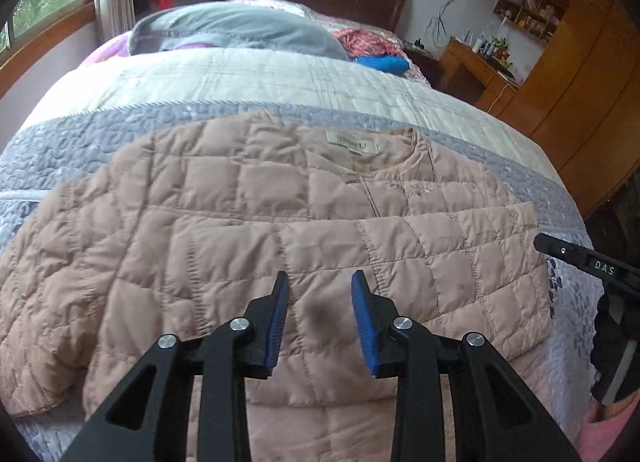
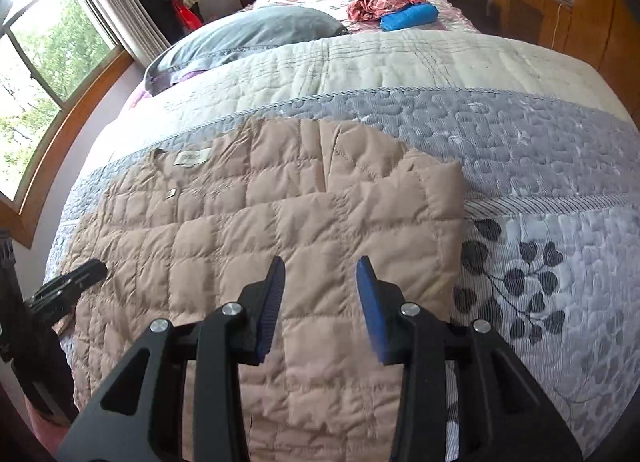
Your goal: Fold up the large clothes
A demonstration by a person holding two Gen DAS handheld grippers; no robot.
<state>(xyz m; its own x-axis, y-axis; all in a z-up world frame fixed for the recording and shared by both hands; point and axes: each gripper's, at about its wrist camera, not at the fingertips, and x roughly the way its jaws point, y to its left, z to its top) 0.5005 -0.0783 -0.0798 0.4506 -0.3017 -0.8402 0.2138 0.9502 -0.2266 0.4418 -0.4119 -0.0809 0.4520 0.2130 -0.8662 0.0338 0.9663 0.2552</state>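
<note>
A beige quilted jacket point(image 1: 256, 229) lies flat on the bed's quilt, collar label toward the headboard; it also shows in the right wrist view point(image 2: 256, 229). Its right sleeve point(image 1: 460, 258) is folded across the body, and its left sleeve point(image 1: 36, 302) lies spread out to the side. My left gripper point(image 1: 320, 282) is open and empty, hovering above the jacket's middle. My right gripper point(image 2: 320, 268) is open and empty above the jacket's right half. Each gripper shows at the edge of the other's view: the right one point(image 1: 580, 258), the left one point(image 2: 76, 276).
The bed's grey and cream quilt point(image 2: 500, 133) surrounds the jacket. A grey pillow point(image 1: 240, 31), red cloth point(image 2: 380, 1) and a blue bundle point(image 2: 408, 17) lie near the headboard. A window point(image 2: 48, 73) is on the left, wooden desk and cupboards point(image 1: 560, 53) on the right.
</note>
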